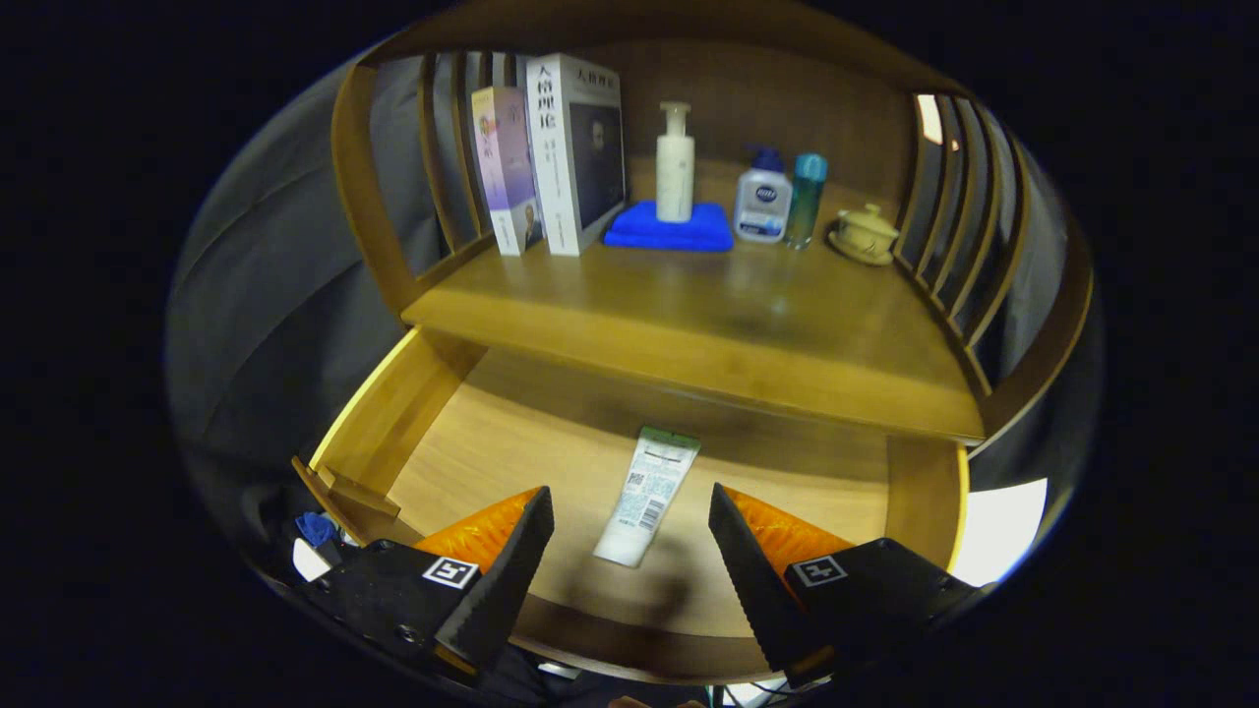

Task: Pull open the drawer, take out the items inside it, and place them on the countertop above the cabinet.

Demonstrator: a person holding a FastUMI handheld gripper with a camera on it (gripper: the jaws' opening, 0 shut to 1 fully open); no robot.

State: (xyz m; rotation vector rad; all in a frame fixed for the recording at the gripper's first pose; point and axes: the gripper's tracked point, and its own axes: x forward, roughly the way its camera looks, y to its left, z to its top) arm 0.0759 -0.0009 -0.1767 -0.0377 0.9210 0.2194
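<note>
The wooden drawer (pixel 393 413) stands pulled out below the countertop (pixel 689 315). A white tube (pixel 646 495) with a green cap lies flat on the drawer floor, its cap end pointing toward the cabinet. My gripper (pixel 629 506) hovers over the drawer, open, with the tube's lower end lying between and below the two fingertips (pixel 536 511). Neither finger touches the tube.
On the countertop stand two books (pixel 551 157) at the left, a pump bottle (pixel 675 162) on a blue cloth (pixel 669 228), a white and blue bottle (pixel 762 205), a teal bottle (pixel 807 197) and a lidded cup (pixel 866 234). Slatted wooden sides (pixel 954 216) flank the shelf.
</note>
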